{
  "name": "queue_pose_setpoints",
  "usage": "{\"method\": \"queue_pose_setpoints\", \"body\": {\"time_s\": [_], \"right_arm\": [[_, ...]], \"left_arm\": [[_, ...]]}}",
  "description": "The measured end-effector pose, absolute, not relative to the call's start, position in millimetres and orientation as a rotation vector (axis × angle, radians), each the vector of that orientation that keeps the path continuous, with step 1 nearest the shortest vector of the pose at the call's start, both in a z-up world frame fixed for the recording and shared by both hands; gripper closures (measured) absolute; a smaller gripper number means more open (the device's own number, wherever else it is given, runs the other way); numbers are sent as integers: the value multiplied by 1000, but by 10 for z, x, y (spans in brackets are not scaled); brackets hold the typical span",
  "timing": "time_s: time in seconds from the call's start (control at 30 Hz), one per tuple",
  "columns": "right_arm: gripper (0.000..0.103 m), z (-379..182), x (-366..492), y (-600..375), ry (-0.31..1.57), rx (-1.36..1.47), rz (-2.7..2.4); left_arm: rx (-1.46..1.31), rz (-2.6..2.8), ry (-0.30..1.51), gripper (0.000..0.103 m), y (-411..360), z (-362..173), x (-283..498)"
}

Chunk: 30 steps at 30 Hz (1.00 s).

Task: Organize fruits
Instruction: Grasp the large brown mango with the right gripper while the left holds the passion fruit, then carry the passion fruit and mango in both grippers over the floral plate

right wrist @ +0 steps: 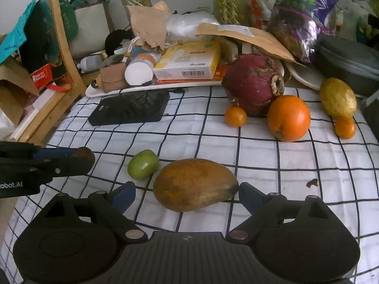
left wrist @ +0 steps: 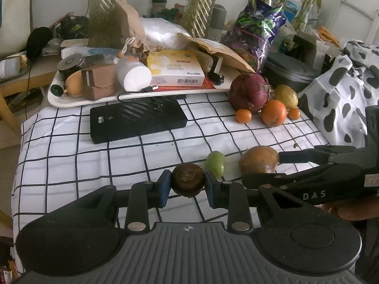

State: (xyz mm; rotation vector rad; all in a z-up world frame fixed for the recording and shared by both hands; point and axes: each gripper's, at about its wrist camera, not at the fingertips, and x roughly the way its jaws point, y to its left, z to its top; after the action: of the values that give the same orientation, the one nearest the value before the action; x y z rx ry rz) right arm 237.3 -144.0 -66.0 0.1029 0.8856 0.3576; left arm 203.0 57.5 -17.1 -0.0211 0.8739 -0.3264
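Note:
My left gripper (left wrist: 187, 184) is shut on a small dark brown round fruit (left wrist: 187, 182) just above the checked tablecloth (left wrist: 94, 161). A brown-yellow mango (right wrist: 194, 184) lies between the blue pads of my right gripper (right wrist: 187, 195), which is open; the right pad is close to the mango's tip and the left pad stands apart from it. A green fruit (right wrist: 142, 164) lies just left of the mango. Farther back sit a red dragon fruit (right wrist: 253, 84), a large orange (right wrist: 289, 117), two small tangerines (right wrist: 235, 116) and a yellow fruit (right wrist: 338, 97).
A black power bank (right wrist: 130, 107) lies at the back left of the cloth. Behind it a white tray (right wrist: 104, 91) is piled with boxes and a bottle. A grey case (right wrist: 348, 64) stands at the back right, a wooden frame (right wrist: 64, 47) at the left edge.

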Motion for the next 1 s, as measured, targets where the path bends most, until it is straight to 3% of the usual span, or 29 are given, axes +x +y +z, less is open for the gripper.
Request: {"method": "queue_pose_setpoints", "body": {"time_s": [0.5, 0.6, 1.0], "right_arm": [[12, -725, 2394, -1329, 870, -20, 308], [23, -755, 2418, -1315, 876, -32, 303], [25, -447, 2224, -1396, 760, -32, 388]], "left_arm": [[-19, -331, 882, 73, 578, -177, 2022], [-16, -334, 884, 73, 572, -183, 2026], [2, -351, 869, 74, 491, -124, 1958]]}}
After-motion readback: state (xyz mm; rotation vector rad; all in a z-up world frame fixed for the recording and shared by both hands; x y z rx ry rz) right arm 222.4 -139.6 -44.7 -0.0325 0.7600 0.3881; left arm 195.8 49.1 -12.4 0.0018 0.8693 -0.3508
